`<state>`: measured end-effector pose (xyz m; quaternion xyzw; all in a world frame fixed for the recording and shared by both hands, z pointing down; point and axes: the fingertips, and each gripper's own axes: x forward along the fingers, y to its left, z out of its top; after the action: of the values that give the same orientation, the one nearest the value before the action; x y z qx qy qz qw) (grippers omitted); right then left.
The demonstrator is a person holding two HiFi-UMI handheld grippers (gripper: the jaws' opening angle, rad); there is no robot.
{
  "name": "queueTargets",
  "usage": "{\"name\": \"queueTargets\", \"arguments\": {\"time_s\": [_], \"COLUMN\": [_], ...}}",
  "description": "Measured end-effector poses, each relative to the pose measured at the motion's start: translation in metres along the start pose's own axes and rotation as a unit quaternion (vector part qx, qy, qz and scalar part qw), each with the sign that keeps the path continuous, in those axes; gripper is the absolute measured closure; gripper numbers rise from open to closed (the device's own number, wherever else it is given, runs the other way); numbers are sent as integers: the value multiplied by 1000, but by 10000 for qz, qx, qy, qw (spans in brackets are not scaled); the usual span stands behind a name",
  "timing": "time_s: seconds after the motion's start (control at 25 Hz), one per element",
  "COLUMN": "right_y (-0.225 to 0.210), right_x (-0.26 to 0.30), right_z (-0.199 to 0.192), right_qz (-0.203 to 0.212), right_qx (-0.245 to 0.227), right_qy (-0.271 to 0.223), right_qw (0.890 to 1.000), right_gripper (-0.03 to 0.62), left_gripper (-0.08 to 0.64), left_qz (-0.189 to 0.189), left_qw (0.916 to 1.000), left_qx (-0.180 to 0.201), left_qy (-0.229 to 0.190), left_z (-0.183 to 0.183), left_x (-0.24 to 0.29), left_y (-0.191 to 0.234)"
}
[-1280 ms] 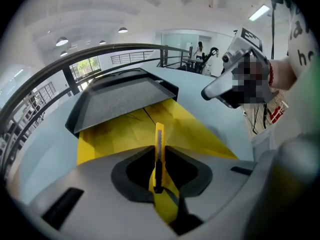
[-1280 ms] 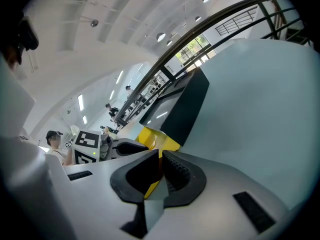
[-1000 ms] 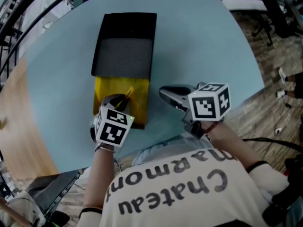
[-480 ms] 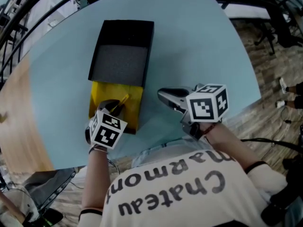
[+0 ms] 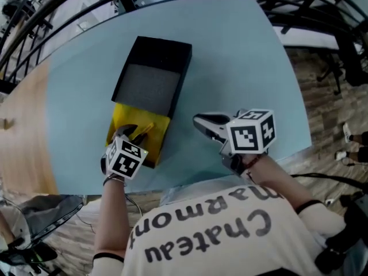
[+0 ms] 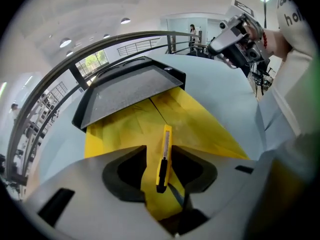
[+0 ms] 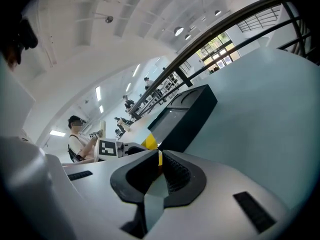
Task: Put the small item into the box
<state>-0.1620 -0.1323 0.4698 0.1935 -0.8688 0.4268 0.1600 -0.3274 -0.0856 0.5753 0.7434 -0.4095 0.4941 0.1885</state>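
The box lies open on the pale blue table: a yellow tray [image 5: 124,119] with its black lid [image 5: 152,76] folded away at the far end. A small yellow utility knife [image 6: 163,154] stands between the jaws of my left gripper [image 6: 160,150], over the yellow tray [image 6: 200,119]. Those jaws are opening, and a gap shows beside the knife on the left. Whether the knife rests on the tray's bottom I cannot tell. In the head view the left gripper [image 5: 131,134] is over the tray's near end. My right gripper [image 5: 200,121] hovers to the right of the box, shut and empty.
The round table [image 5: 241,50] ends close to the person's body at the bottom and curves away on the right. Wooden floor [image 5: 23,131] lies to the left and dark railings [image 5: 310,4] stand beyond. A seated person [image 7: 80,136] is far off in the right gripper view.
The left gripper has drawn back a little toward the near end of the yellow tray, the knife still between its jaws. The right gripper has kept its place beside the box.
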Motion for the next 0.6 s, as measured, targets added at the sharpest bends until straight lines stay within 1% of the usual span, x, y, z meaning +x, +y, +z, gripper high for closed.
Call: {"name": "queueTargets", "arguments": {"time_s": [0.08, 0.12, 0.16, 0.24, 0.36, 0.4, 0.44, 0.48, 0.52, 0.6], "right_y": [-1, -1, 0, 4, 13, 15, 16, 18, 20, 23], "right_x": [-9, -12, -15, -18, -25, -28, -32, -35, -38, -43], "right_z": [9, 13, 17, 19, 15, 15, 15, 16, 17, 18], "right_qz": [109, 172, 235, 347, 503, 562, 624, 692, 767, 927], "right_qx": [-71, -115, -167, -289, -448, -489, -533, -583, -639, -758], "right_qy": [34, 51, 74, 149, 287, 315, 336, 354, 375, 453], "right_qw": [9999, 9998, 9996, 9989, 9973, 9967, 9961, 9953, 9943, 9918], "right_gripper": [545, 545, 545, 545, 545, 545, 545, 545, 545, 545], "left_gripper": [395, 369, 362, 362, 362, 365, 395, 455, 492, 513], "left_qz": [214, 347, 501, 765, 980, 1050, 1106, 1154, 1203, 1294], "left_qw": [9996, 9992, 9985, 9963, 9893, 9859, 9819, 9769, 9705, 9547], "left_qx": [-74, -108, -160, -397, -983, -1161, -1338, -1525, -1723, -2089], "left_qy": [156, 192, 168, -48, -452, -589, -756, -956, -1185, -1675], "left_z": [7, 11, 17, 28, 40, 45, 51, 57, 65, 81], "left_x": [-4, -8, -13, -24, -45, -53, -62, -70, -78, -93], "left_y": [0, 2, 4, 7, 6, 4, 2, -1, -5, -15]}}
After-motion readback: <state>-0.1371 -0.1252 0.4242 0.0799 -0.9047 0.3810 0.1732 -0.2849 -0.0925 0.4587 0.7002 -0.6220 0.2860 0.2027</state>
